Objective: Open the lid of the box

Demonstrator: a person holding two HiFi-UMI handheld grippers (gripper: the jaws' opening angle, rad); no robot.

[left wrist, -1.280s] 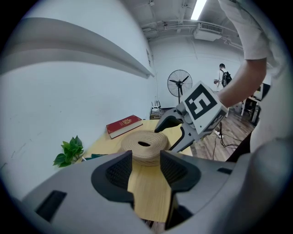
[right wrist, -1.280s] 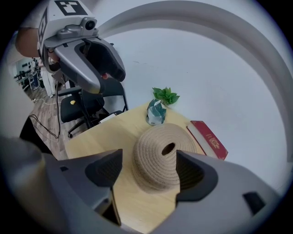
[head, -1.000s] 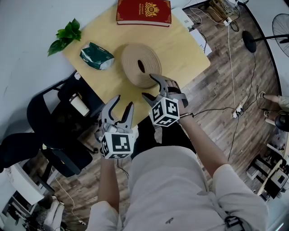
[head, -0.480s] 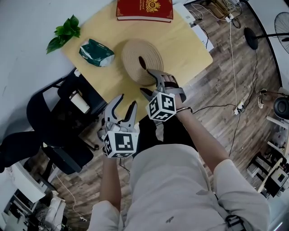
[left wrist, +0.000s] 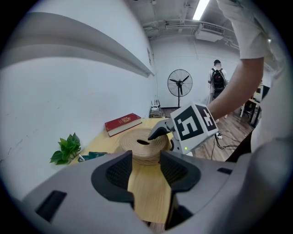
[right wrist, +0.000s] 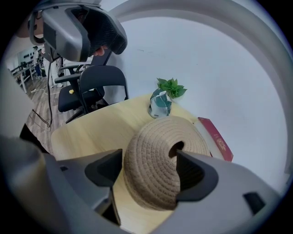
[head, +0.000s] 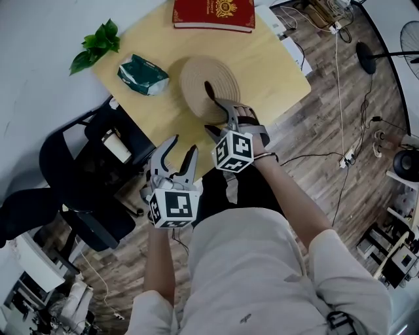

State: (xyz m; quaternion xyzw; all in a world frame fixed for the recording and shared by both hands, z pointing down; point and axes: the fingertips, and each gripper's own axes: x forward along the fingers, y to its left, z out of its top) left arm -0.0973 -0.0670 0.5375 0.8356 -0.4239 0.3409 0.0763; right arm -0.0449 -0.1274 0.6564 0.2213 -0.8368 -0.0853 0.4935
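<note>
Lid [right wrist: 158, 137], seen from right claw [right wrist: 149, 164], lies between its parted jaws.

box [head: 196, 91]: woven cord, matt, rough | table [head: 275, 72]: pale wood, smooth | book [head: 213, 13]: red cover, gilt stamp, slight sheen | pack [head: 143, 75]: glossy green film | left gripper [head: 182, 145], right gripper [head: 215, 116]: matt grey plastic | floor [head: 327, 131]: wood planks
</note>
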